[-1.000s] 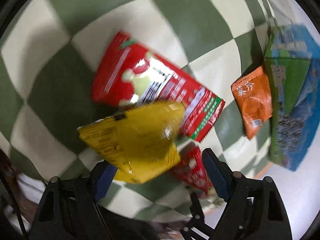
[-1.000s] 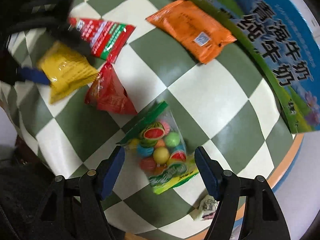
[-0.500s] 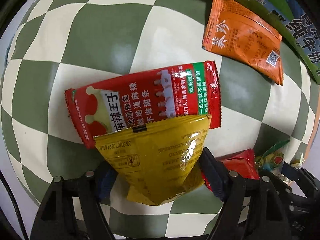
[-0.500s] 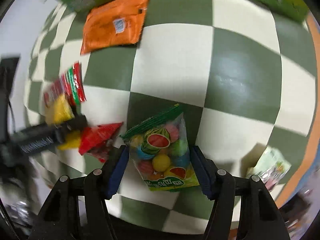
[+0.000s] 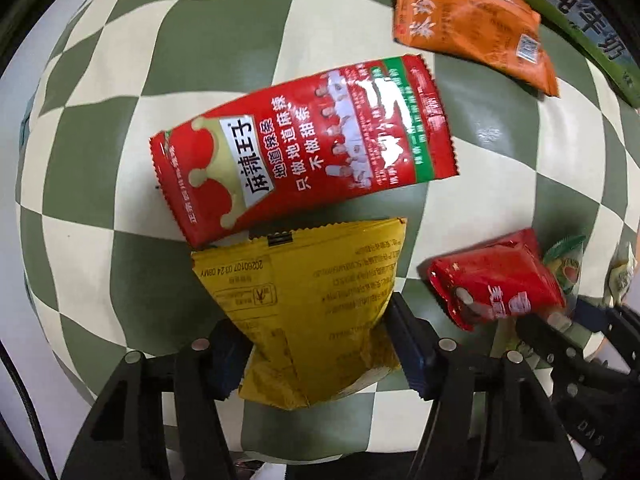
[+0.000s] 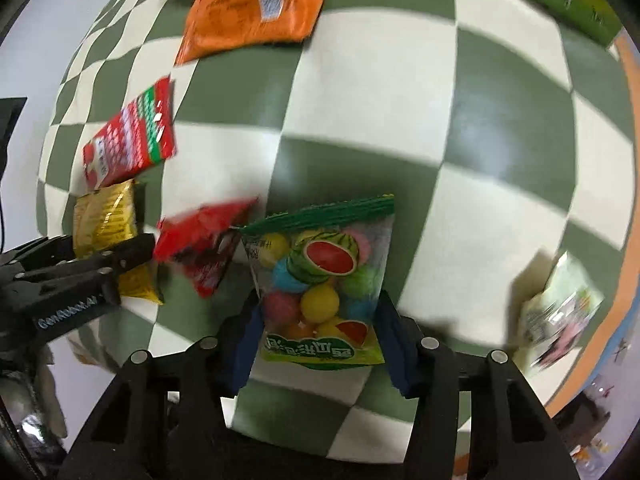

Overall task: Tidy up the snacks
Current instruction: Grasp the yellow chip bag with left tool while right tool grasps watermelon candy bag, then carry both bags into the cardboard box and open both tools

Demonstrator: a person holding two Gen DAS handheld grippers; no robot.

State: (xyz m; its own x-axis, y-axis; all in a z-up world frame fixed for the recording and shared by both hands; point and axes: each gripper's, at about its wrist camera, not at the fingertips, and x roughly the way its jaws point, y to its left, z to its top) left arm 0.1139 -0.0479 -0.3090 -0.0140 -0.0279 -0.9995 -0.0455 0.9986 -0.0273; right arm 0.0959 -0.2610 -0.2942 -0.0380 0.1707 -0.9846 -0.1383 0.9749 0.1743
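Green-and-cream checkered tablecloth [image 5: 248, 40] — spread over round tabletop; orange-edged rim [image 6: 628, 184] at right.

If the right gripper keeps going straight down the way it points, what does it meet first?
The right gripper, jaws closing, already has the clear fruit-candy bag between its fingers; going on, it likely meets that bag, then the checkered tabletop beneath.

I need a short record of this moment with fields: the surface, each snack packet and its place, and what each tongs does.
surface: checkered table, green and cream
left tongs: closing, yellow packet between the pads
right tongs: closing, clear candy bag between the pads
long red packet: flat, just beyond the yellow packet
small red packet: between the two tongs
orange packet: far side, beside the green and blue box
pale packet: near the table edge
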